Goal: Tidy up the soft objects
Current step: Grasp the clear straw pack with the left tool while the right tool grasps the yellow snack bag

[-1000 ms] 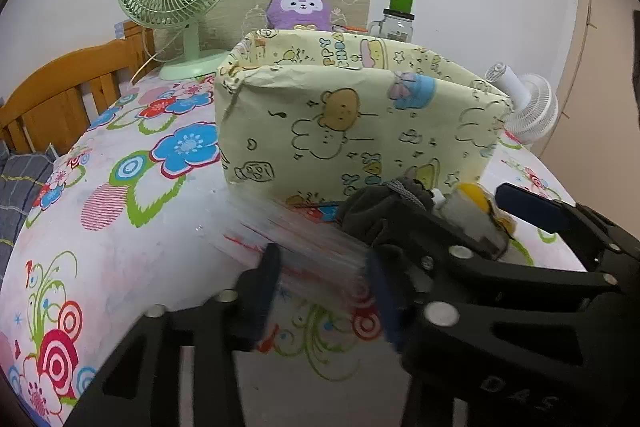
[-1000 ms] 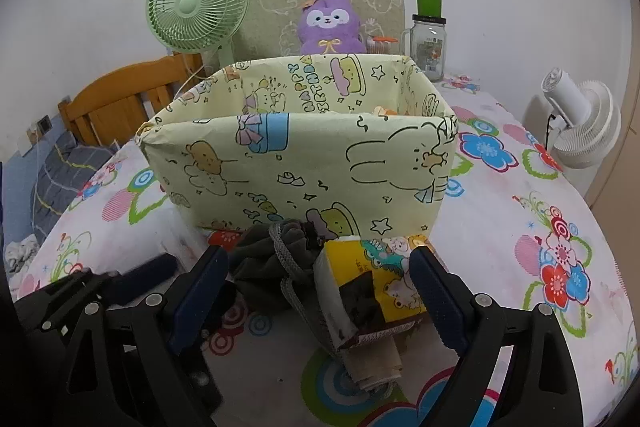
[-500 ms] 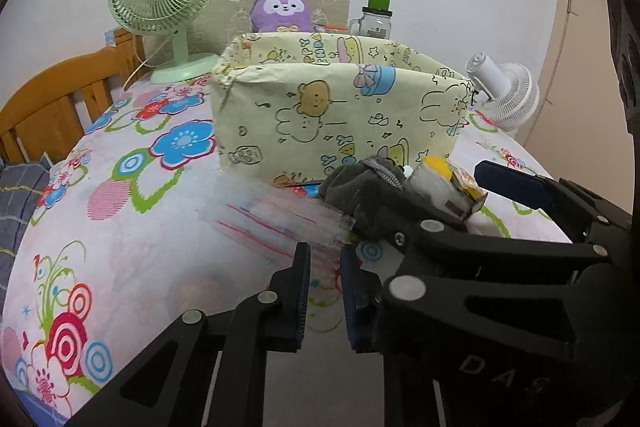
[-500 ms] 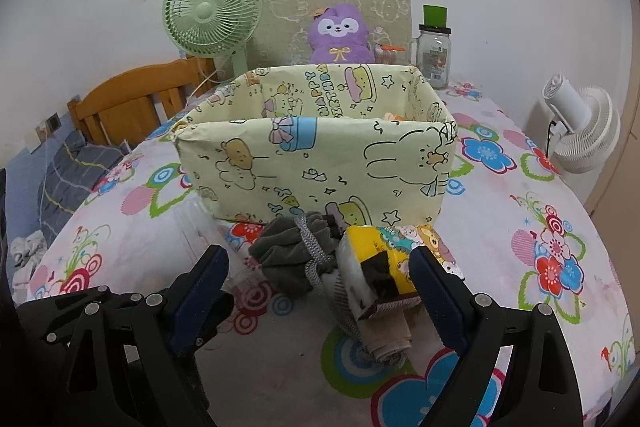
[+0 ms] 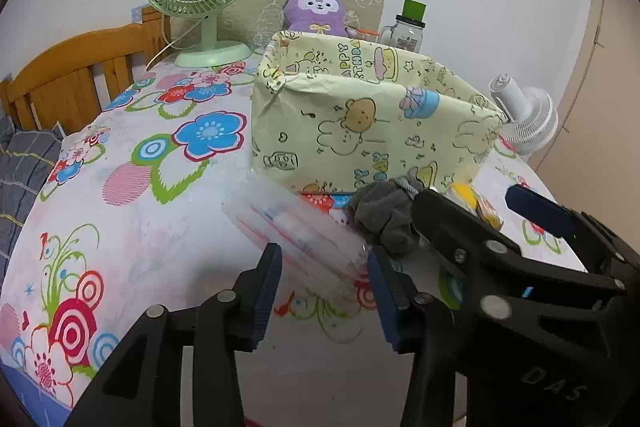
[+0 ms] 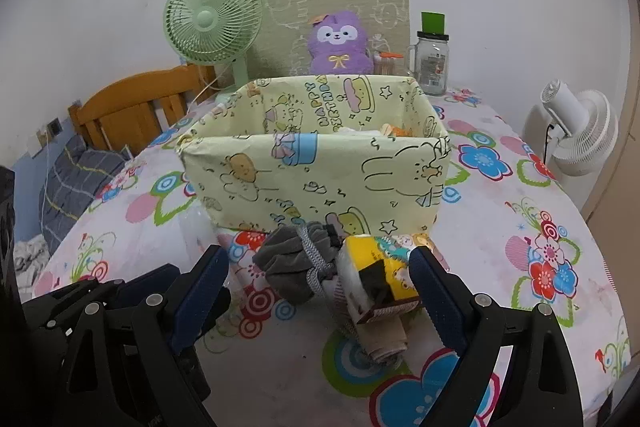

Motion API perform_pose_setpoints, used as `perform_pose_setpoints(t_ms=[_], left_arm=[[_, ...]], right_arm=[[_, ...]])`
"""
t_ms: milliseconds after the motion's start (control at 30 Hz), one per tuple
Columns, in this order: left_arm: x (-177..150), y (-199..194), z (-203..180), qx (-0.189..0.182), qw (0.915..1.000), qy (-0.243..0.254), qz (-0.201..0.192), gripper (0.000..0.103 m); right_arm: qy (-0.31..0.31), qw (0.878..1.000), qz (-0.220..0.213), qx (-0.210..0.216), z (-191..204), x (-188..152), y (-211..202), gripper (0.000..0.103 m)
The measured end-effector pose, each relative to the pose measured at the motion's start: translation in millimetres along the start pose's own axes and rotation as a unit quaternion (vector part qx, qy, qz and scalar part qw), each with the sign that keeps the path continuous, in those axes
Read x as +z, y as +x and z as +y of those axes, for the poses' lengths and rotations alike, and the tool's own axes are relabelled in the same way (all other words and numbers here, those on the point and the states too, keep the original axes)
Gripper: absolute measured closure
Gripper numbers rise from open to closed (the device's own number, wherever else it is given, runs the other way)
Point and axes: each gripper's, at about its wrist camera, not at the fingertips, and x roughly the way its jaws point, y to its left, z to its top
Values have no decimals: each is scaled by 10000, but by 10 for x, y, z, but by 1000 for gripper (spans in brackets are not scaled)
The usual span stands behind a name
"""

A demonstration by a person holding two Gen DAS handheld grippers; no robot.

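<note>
Since the earlier frame, the left gripper (image 5: 324, 291) was seen shut near the clear plastic packet (image 5: 296, 231) and was now opening again, the packet's near end between its jaws but not pinched. Right gripper (image 6: 320, 291) was held wide, empty, straddling the grey drawstring pouch (image 6: 298, 263) and yellow tissue pack (image 6: 380, 279) just before the patterned box (image 6: 320, 179). Progress was judged early: three soft items were left on the table (image 6: 500, 227); something pale was glimpsed inside the box, count unclear. Counted: one box, one pouch, one tissue pack, one packet, two grippers.
</note>
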Motion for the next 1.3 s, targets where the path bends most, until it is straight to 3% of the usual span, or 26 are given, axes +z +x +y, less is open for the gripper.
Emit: perform_pose_setpoints(t_ms=[200,633,967,1167,1300], left_arm=[[86,154,19,11,9998,-151,118,51],[174,371,35,258,9994,-151,153,20],[168,509,40,399,9986,-118,330,12],[130,462,3,236,9993,11,285,32],[84,419,-41,314,9988,235,304,58]], right_arm=[[95,9999,51,-54,-92,70,82,9],[422,9985,303,-145,-282,73,317,10],[541,9973,444,-227,-351,25,441,10],[503,9972,459,-297,-349,13,459,10],[299,9977,474,-379,-286,-14,457,10]])
